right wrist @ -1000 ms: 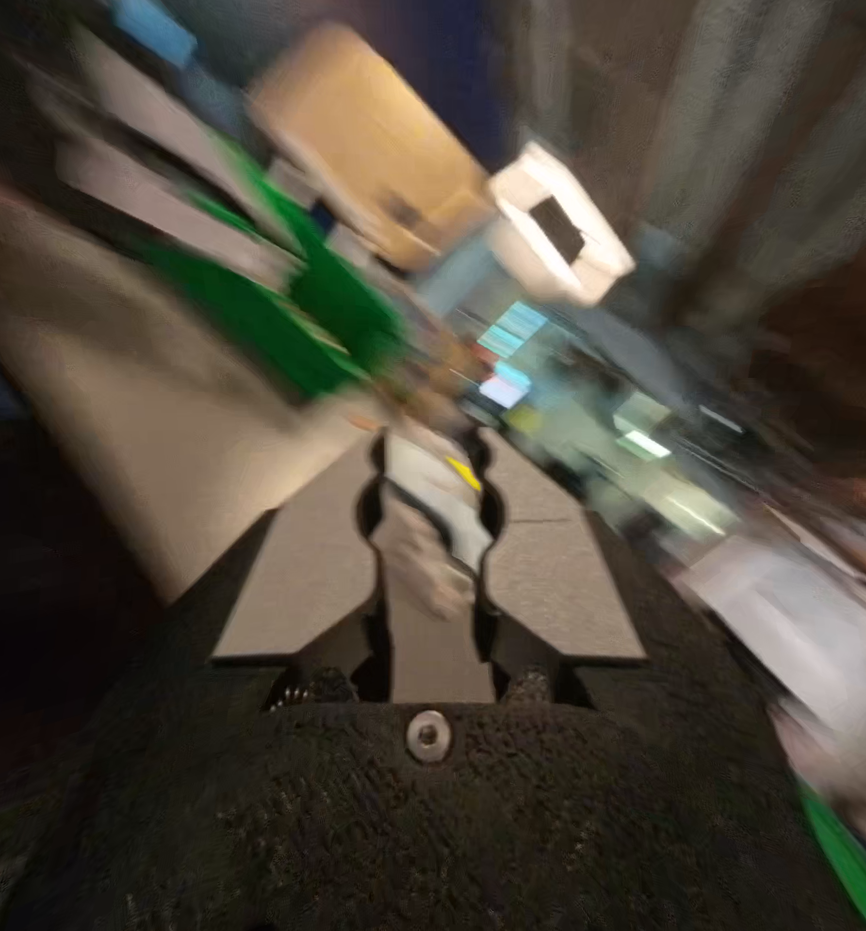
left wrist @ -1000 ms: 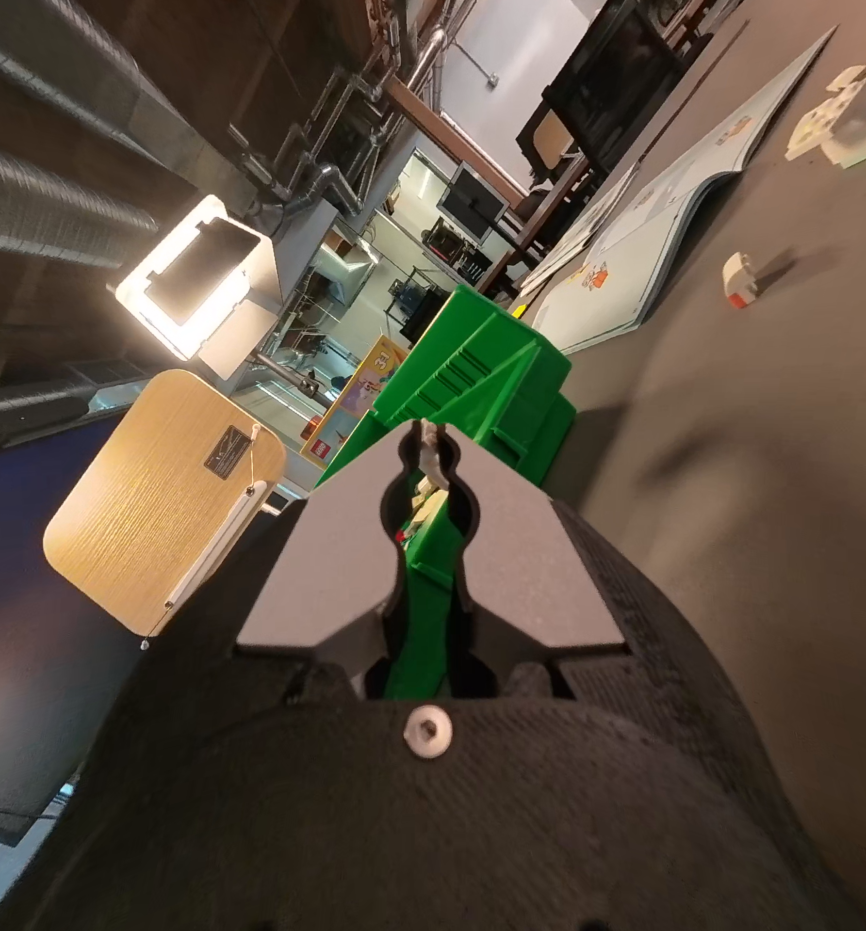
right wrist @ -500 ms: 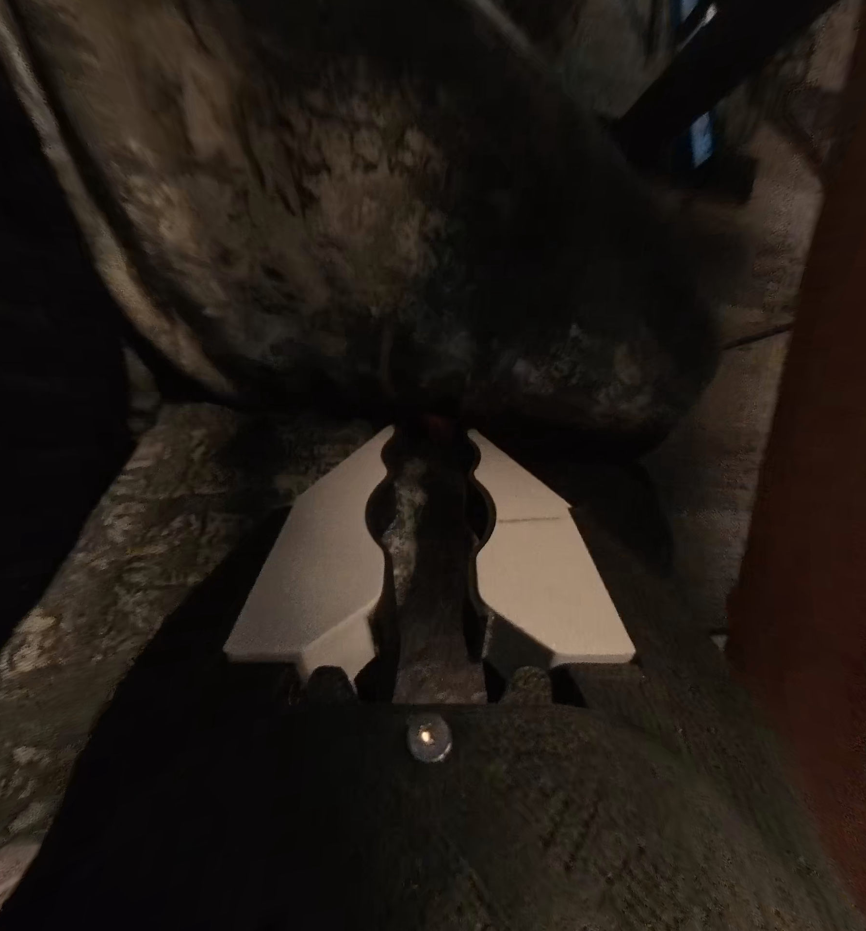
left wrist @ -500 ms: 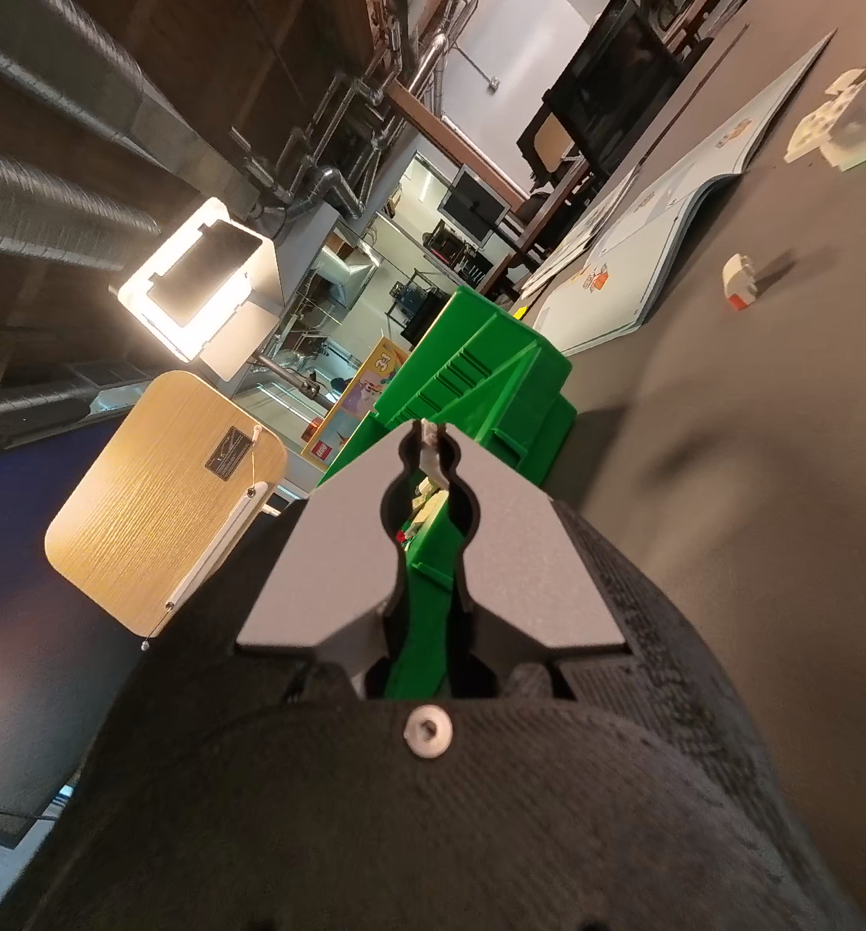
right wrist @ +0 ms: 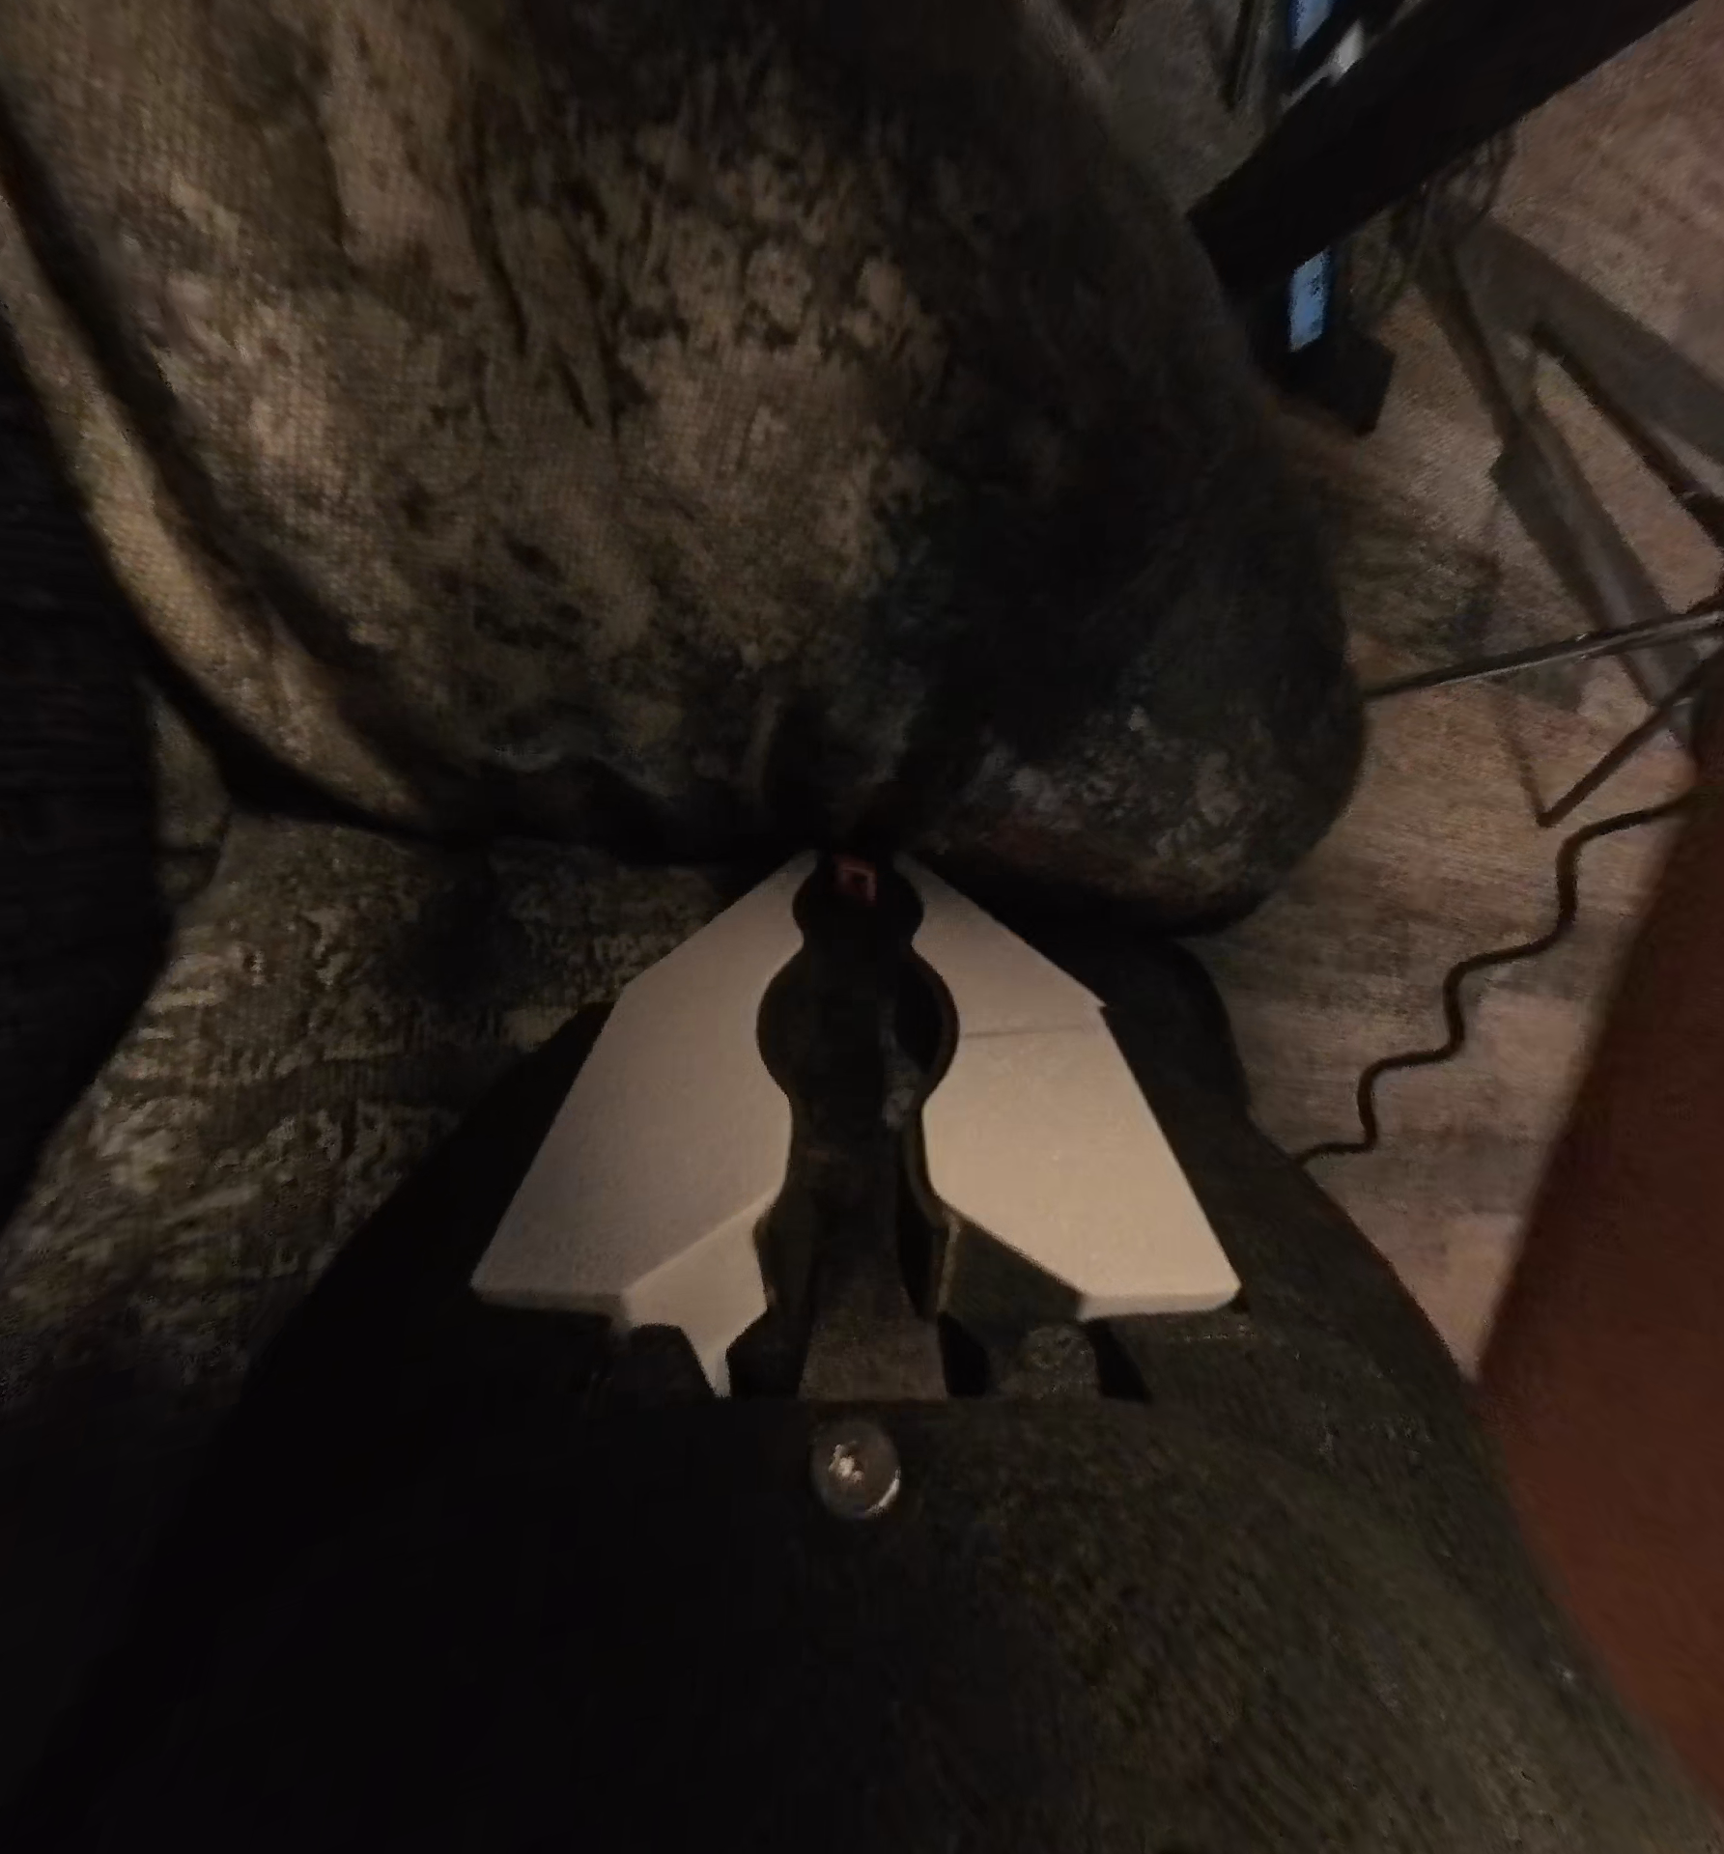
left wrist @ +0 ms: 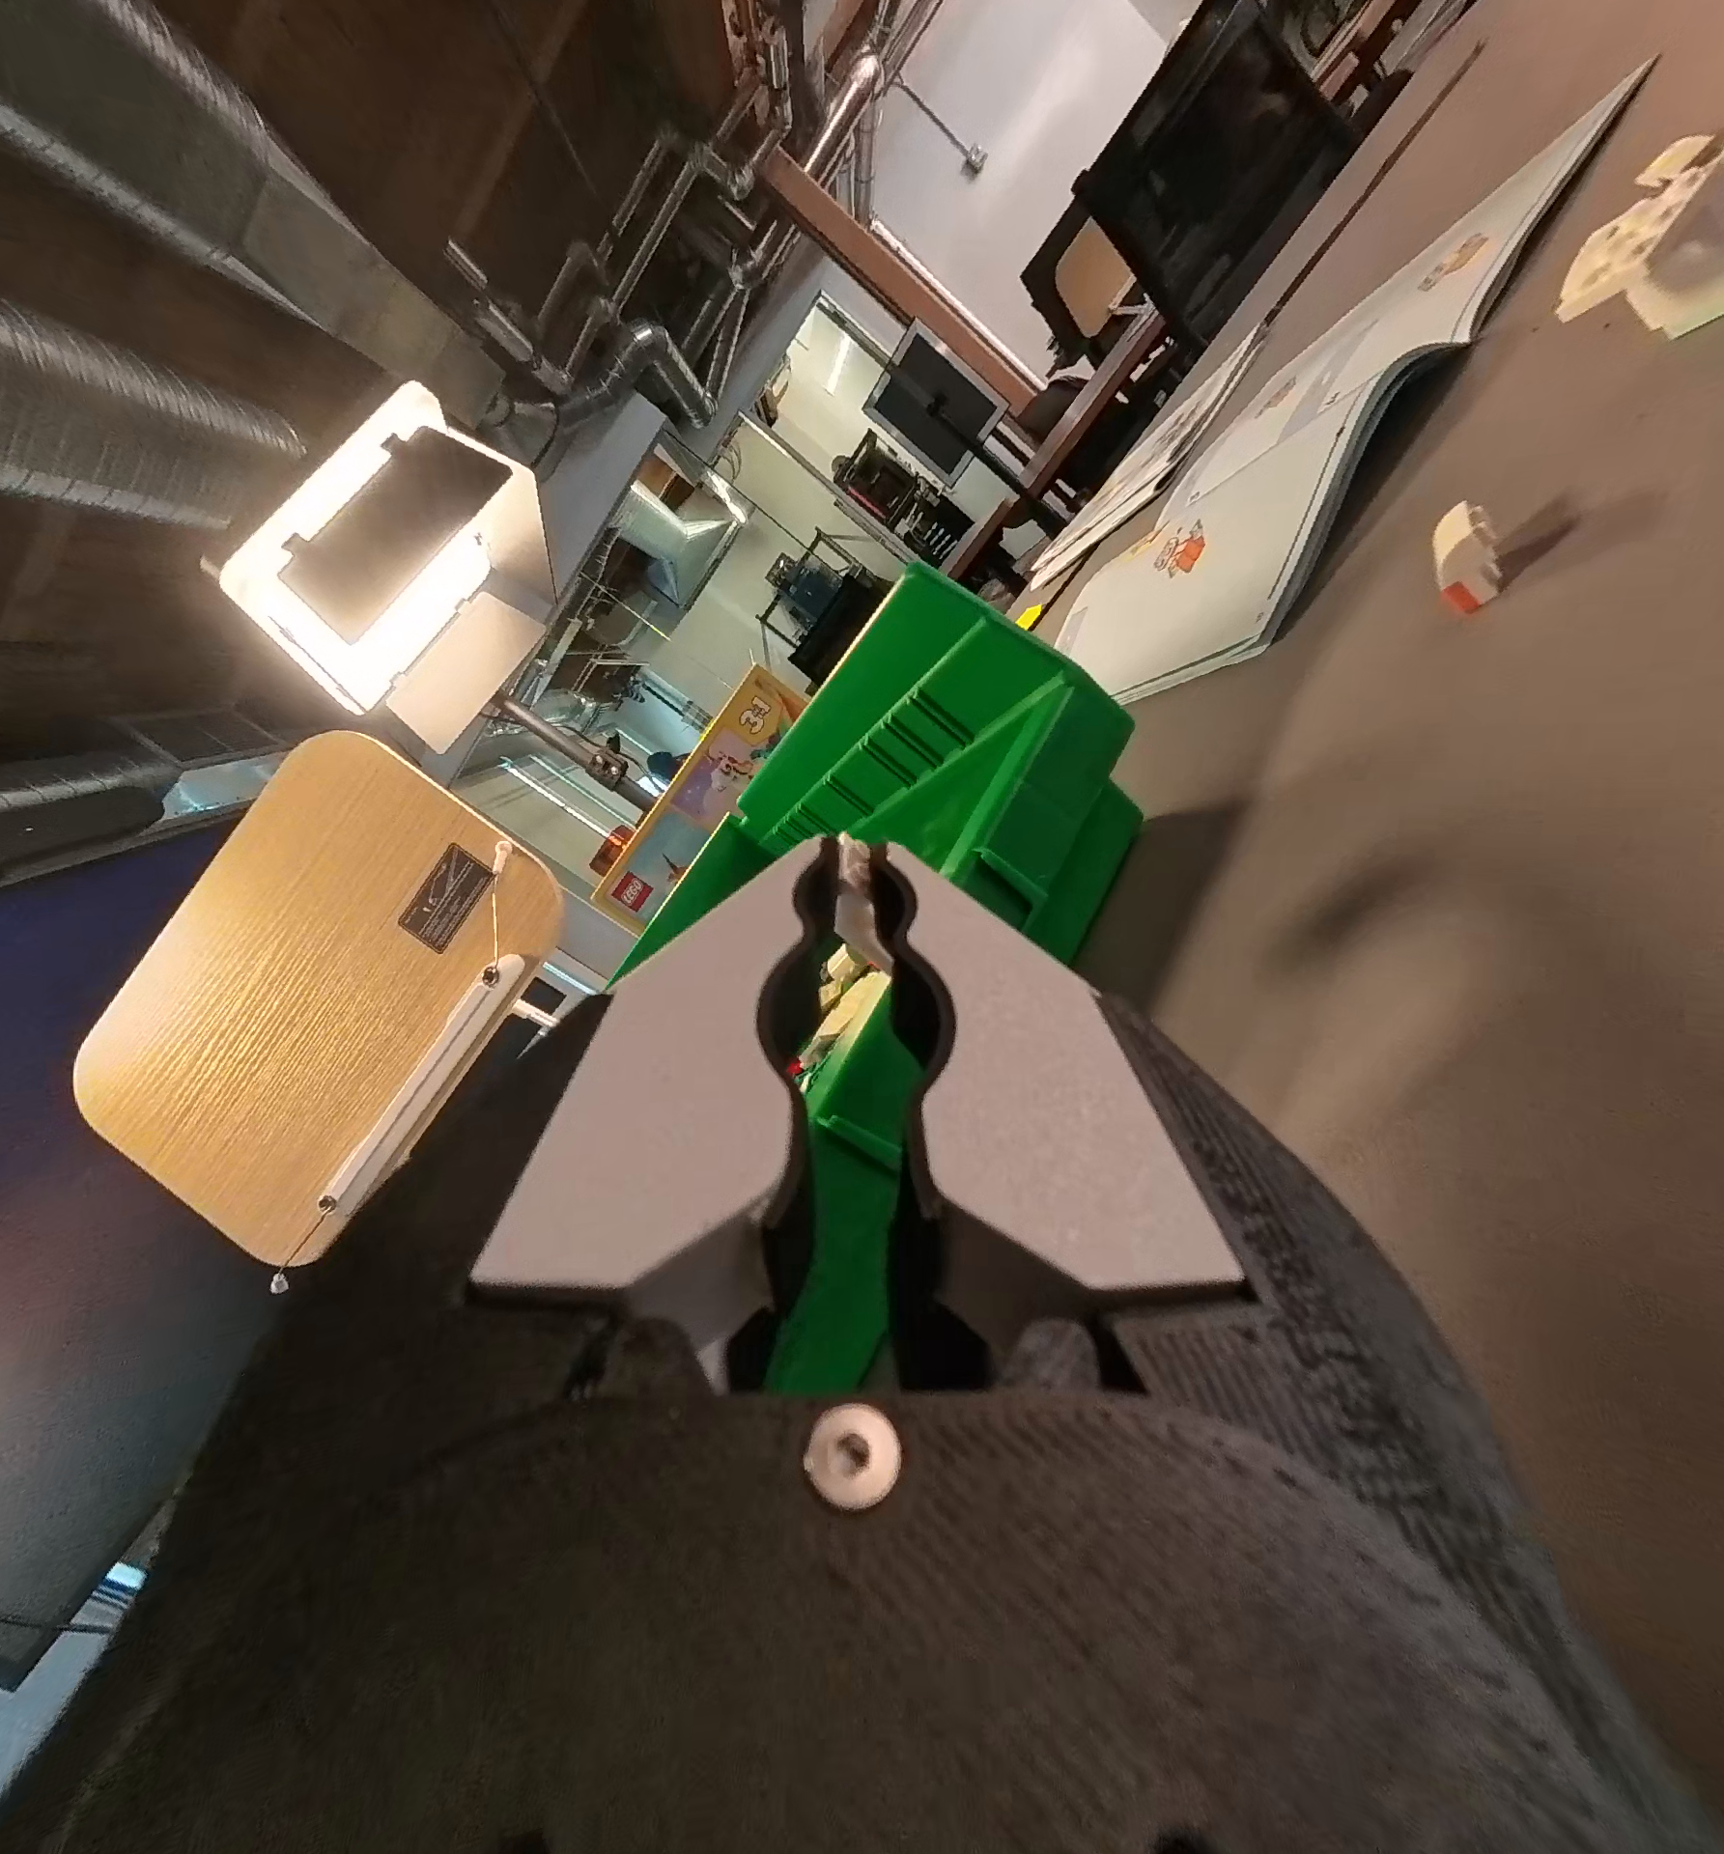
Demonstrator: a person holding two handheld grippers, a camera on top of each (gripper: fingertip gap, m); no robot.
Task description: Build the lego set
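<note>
Left gripper [left wrist: 855,853] pinching one white piece [left wrist: 852,883], right gripper [right wrist: 855,871] gripping one red piece [right wrist: 853,877] (dim), one green bin [left wrist: 948,762].

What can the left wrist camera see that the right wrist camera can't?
Only the left wrist view shows the build area: a green bin, an open instruction booklet, a loose white and orange piece on the grey table, and the left gripper pinching a small white piece. Only the right wrist view shows dim patterned fabric, a wavy cable, and the right gripper on a small reddish piece. Both show narrowly closed fingers.
</note>
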